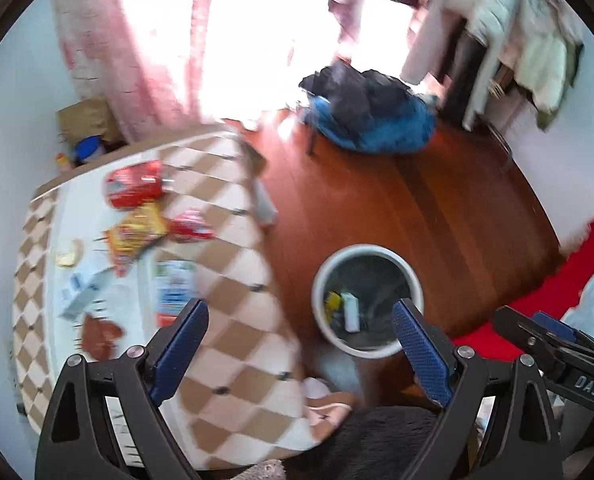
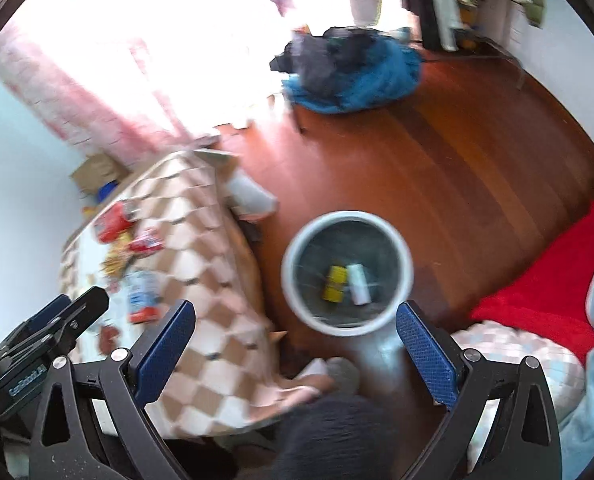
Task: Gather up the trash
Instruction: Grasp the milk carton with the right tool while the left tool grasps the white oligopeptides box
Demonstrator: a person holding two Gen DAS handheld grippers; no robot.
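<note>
A white round bin (image 1: 413, 276) (image 2: 405, 256) stands on the wooden floor; a yellow pack (image 2: 334, 283) and a white carton (image 2: 359, 284) lie inside it. On the checked tablecloth (image 1: 233, 280) (image 2: 201, 248) lie a red wrapper (image 1: 135, 184), a yellow snack bag (image 1: 137, 234), a small red packet (image 1: 191, 227), a blue-and-white carton (image 1: 173, 292) (image 2: 143, 296) and a brown scrap (image 1: 99, 334). My left gripper (image 1: 301, 320) is open and empty above the table's edge and bin. My right gripper (image 2: 297, 322) is open and empty over the bin.
A blue-and-dark pile of clothes (image 1: 373, 116) (image 2: 353, 72) lies on the floor beyond the bin. A red blanket (image 2: 545, 292) is at the right. Pink curtains (image 1: 109, 52) hang by a bright window. A cardboard box (image 1: 89, 118) sits behind the table.
</note>
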